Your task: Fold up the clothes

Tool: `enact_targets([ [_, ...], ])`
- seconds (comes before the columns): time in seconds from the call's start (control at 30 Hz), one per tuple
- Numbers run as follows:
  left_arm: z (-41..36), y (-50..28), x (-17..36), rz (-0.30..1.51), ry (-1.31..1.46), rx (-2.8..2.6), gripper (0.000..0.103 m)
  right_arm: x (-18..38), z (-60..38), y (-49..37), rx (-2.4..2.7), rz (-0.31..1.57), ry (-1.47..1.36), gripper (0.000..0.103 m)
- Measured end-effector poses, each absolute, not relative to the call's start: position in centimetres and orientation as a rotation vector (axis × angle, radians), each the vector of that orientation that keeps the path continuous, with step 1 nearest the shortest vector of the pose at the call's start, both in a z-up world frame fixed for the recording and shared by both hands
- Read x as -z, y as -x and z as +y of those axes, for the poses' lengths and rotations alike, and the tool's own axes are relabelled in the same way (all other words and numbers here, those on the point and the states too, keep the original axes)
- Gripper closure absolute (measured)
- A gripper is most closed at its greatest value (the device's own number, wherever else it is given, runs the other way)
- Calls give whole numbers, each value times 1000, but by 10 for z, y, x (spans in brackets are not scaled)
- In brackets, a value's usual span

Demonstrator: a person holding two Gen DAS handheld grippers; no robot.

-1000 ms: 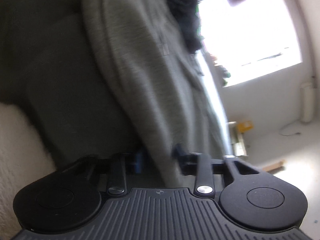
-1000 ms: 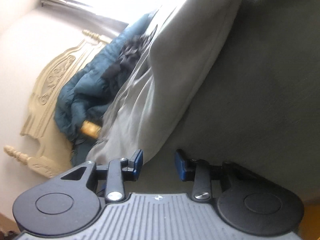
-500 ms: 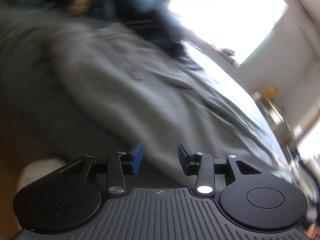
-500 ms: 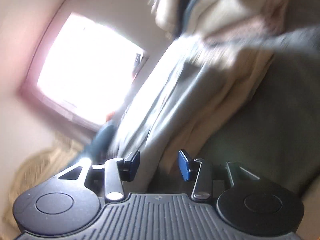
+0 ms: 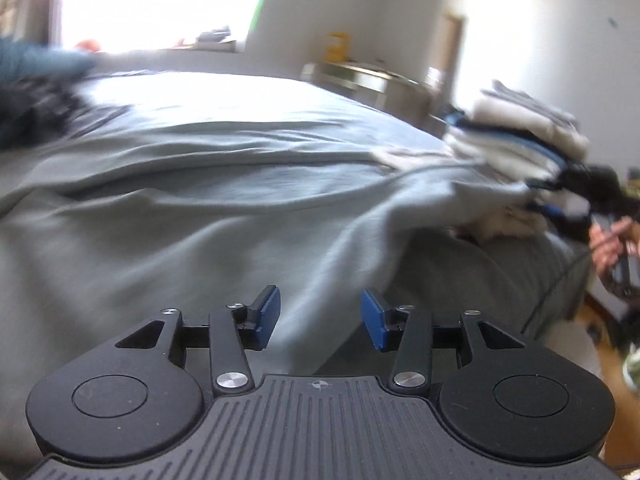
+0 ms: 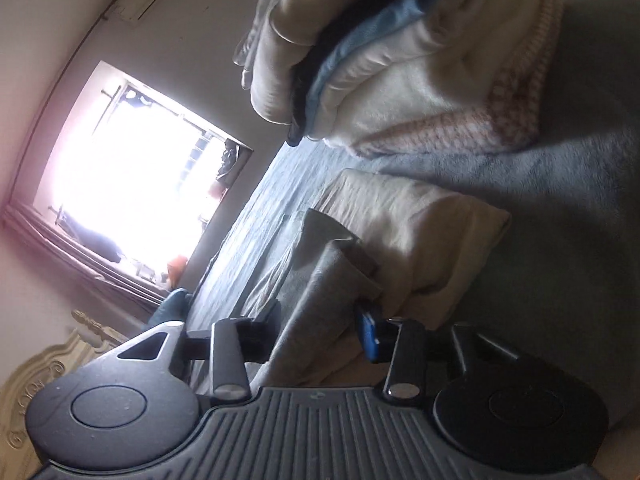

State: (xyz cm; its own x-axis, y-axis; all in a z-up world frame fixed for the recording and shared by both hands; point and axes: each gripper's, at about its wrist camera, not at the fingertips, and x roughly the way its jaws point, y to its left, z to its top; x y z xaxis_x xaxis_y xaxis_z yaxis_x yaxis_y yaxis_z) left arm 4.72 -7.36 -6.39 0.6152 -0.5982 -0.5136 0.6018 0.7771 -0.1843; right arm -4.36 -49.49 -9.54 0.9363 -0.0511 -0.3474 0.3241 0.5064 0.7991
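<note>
Left wrist view, my tool: I am holding the left gripper (image 5: 320, 316) with its blue pads standing apart, nothing between them, just above the cloth.
Left wrist view, garment: the grey garment (image 5: 192, 200) is lying spread and rumpled across the bed (image 5: 520, 256), one end running toward the stack of folded clothes (image 5: 516, 148).
Right wrist view, my tool: I am holding the right gripper (image 6: 320, 328) around a bunched fold of the same grey garment (image 6: 316, 304); whether the pads are actually pinching it, I cannot tell.
Right wrist view, surroundings: the stack of folded clothes (image 6: 400, 76) is sitting just beyond.
Handling, my judgement: I am treating the cloth as soft, light and limp; it is likely sagging wherever unsupported.
Hold point, my judgement: I am favouring a hem or corner, pinching one layer only.
</note>
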Motion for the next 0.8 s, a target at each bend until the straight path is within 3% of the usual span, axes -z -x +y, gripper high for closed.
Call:
enact_targets([
  [0.1,-92,-46,70,571,-50,748,58,89,-495,37,229,301,-971,87],
  [0.2,-105,-57,75,569,-74,777,58,81,-493,30,226,306,-932,91],
  [0.57,-93,-102,83,704,169,740,58,48,-482,-88,98,399,-850,91],
  [0.7,-82,-96,79,711,224,744,57,60,-478,-127,107,471,-860,83],
  [0.8,-79,-91,78,719,232,748,57,56,-481,-113,103,426,-896,79],
])
